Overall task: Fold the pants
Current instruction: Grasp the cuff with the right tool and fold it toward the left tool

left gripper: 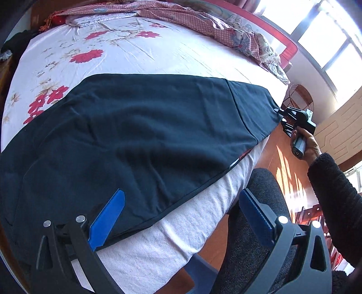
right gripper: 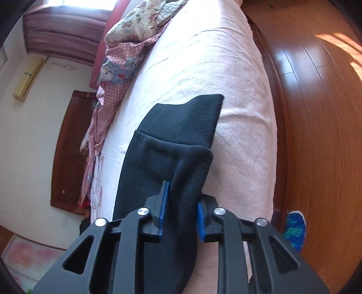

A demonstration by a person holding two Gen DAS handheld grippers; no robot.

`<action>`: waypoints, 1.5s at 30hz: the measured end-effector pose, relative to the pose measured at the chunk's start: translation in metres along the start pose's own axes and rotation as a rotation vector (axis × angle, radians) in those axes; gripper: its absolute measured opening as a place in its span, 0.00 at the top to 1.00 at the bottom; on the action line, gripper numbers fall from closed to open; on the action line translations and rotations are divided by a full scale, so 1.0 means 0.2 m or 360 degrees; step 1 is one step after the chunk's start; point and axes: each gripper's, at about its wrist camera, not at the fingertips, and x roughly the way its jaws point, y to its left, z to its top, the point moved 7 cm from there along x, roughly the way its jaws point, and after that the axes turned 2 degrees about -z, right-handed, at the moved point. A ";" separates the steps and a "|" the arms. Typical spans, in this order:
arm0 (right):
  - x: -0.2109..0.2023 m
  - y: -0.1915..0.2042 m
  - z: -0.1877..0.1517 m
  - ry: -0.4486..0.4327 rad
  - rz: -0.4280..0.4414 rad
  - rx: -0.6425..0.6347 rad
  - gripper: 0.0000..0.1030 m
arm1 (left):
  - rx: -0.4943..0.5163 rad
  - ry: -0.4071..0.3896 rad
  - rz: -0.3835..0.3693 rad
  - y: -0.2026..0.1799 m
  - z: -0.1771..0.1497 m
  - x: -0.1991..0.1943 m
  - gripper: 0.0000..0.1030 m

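- While the right tongs (right gripper: pixel 179 209) are pinched tight on a fold of the dark pants (left gripper: pixel 144 126), the left tongs (left gripper: pixel 181 217) are wide open and hold nothing.
- Close to the left camera, one blue finger (left gripper: pixel 108 217) of the left tongs lies over the near edge of the pants, and the other hangs past the side of the bed (left gripper: pixel 158 244), so they look ready to close on that edge.
- The pants lie flat and long across the near side of the bed, and a bit of them hangs over the side.
- At the far end, the right tongs grip the cloth next to the stretchy cuff (right gripper: pixel 187 119), right at the bed's corner.
- I think the step now is to get both ends held, then lift one end over to meet the other.
- To do it well, the left tongs should bite all the layers at the edge, not just the top one.
- Both ends should rise together and stay pulled a little, so the cloth does not sag or bunch.
- The pants could slip off the side, because they lie so close to it.
- Farther off, a flowered sheet (left gripper: pixel 117 52) covers the bed, and a pink blanket (left gripper: pixel 203 20) is heaped along the far side.
- I see no box, basket or drawer here, so nothing is inside anything.
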 end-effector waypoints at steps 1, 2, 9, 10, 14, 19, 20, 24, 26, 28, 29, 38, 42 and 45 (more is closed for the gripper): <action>0.00 0.00 0.00 0.0014 -0.0011 -0.0009 0.91 | -0.0004 0.0005 -0.0004 0.00 0.00 0.01 0.02; -0.01 0.02 0.01 0.0014 -0.0013 -0.0022 0.92 | -0.0015 0.0014 -0.0011 0.01 0.00 0.01 0.02; -0.12 0.42 -0.04 -0.0095 -0.0156 -0.0568 0.92 | -0.0101 -0.0060 0.0003 0.11 0.02 -0.06 0.02; -0.14 0.52 -0.07 -0.0108 -0.0165 -0.0688 0.92 | -0.0114 -0.0090 0.0021 0.13 0.04 -0.08 0.02; -0.20 0.90 -0.37 -0.0160 -0.0182 -0.1239 0.92 | -0.0216 -0.0213 0.0092 0.29 0.07 -0.21 0.02; -0.23 1.20 -1.02 -0.0172 -0.0179 -0.1951 0.92 | -0.0379 -0.0290 0.0179 0.51 0.03 -0.32 0.02; -0.23 1.22 -1.17 -0.0164 -0.0182 -0.2091 0.92 | -0.0404 -0.0298 0.0190 0.55 0.01 -0.33 0.02; -0.12 1.13 -1.79 -0.0121 -0.0292 -0.2708 0.92 | -0.0506 -0.0304 0.0220 0.68 -0.08 -0.36 0.02; 0.00 0.99 -2.05 -0.0054 -0.0376 -0.3003 0.92 | -0.0561 -0.0299 0.0218 0.72 -0.13 -0.35 0.02; 0.05 0.88 -2.17 -0.0146 -0.0476 -0.3232 0.92 | -0.0613 -0.0299 0.0204 0.76 -0.16 -0.36 0.02; 0.05 0.87 -2.17 -0.0174 -0.0508 -0.3264 0.92 | -0.0630 -0.0312 0.0198 0.77 -0.17 -0.37 0.02; -0.01 0.86 -2.22 -0.0079 -0.0497 -0.3461 0.73 | -0.0717 -0.0302 0.0122 0.81 -0.21 -0.32 0.02; -0.14 0.88 -2.20 -0.0005 -0.0327 -0.3412 0.73 | -0.0696 -0.0304 0.0128 0.81 -0.21 -0.33 0.02; -0.26 1.02 -2.05 0.0090 -0.0146 -0.3052 0.73 | -0.0726 -0.0296 0.0144 0.85 -0.23 -0.33 0.02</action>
